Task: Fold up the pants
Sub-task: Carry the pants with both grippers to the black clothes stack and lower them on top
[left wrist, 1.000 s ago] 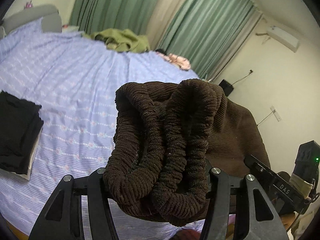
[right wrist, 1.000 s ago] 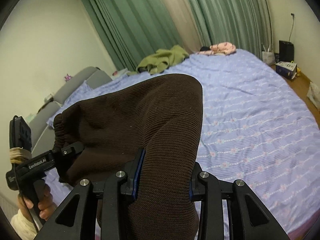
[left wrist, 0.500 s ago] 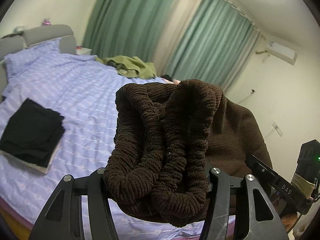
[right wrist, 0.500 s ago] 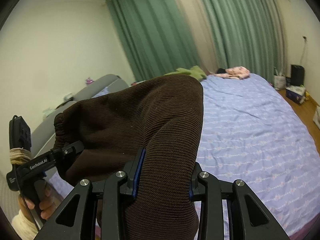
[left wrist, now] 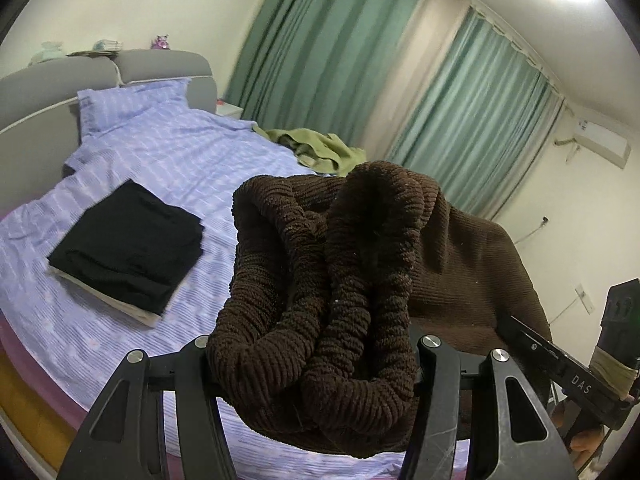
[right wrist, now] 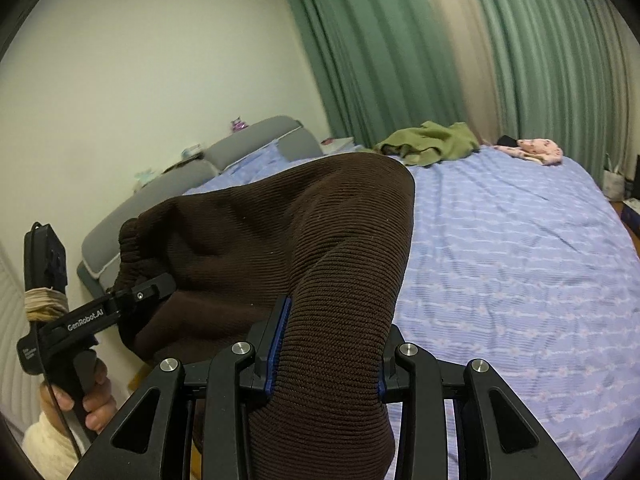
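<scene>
The brown ribbed pants [left wrist: 460,264] hang in the air between both grippers, above the bed. My left gripper [left wrist: 312,364] is shut on the bunched elastic waistband [left wrist: 360,280], which fills the gap between its fingers. My right gripper [right wrist: 324,348] is shut on a folded thickness of the same pants [right wrist: 288,232], pressed between its blue pads. In the right wrist view the left gripper [right wrist: 158,288] shows at the left, gripping the waistband end, with a hand [right wrist: 84,396] on its handle. In the left wrist view the right gripper [left wrist: 520,330] reaches in from the right edge.
A bed with a lilac sheet [right wrist: 520,280] lies under the pants. A stack of folded black clothes [left wrist: 128,240] rests on its near left part. A green garment [left wrist: 320,152] and a pink one [right wrist: 536,150] lie at the far side. Grey headboard [left wrist: 160,68], green curtains [left wrist: 328,48] behind.
Both grippers rose and swung with the pants held between them. The headboard and the black stack came further into the left view. Neither grip changed.
</scene>
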Tool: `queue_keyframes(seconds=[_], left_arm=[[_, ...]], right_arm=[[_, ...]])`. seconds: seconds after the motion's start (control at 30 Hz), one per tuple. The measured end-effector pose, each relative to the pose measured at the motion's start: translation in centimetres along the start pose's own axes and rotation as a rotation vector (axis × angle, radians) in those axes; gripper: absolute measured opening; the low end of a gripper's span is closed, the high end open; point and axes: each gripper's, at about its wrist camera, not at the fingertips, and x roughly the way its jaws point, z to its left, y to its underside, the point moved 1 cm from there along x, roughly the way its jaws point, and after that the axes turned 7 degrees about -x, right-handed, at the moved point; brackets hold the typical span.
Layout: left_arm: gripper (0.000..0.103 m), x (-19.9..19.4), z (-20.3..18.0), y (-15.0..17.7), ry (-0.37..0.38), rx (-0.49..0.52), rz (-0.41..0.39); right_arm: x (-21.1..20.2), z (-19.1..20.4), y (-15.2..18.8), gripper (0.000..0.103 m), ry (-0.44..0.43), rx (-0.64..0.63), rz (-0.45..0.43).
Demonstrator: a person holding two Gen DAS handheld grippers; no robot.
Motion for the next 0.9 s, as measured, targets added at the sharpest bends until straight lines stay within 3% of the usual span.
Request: queue_keyframes(seconds=[0.17,0.53,0.9], left_arm=[[0.055,0.4,5.8,-4.0,0.011,0.025,0.002],[0.054,2.4,19.1,-14.9,0.080,0.124,0.115],[0.054,5.0,27.1,-20.0,0.048,0.130,0.127]], right_arm=[[4.2,4.0,-1.1,0.035,-0.004,0.014,-0.002],[13.4,16.0,-2.9,0.035,0.091,0.151,-0.020],[21.2,21.6,-5.2,0.035,0.097,0.133,0.037]])
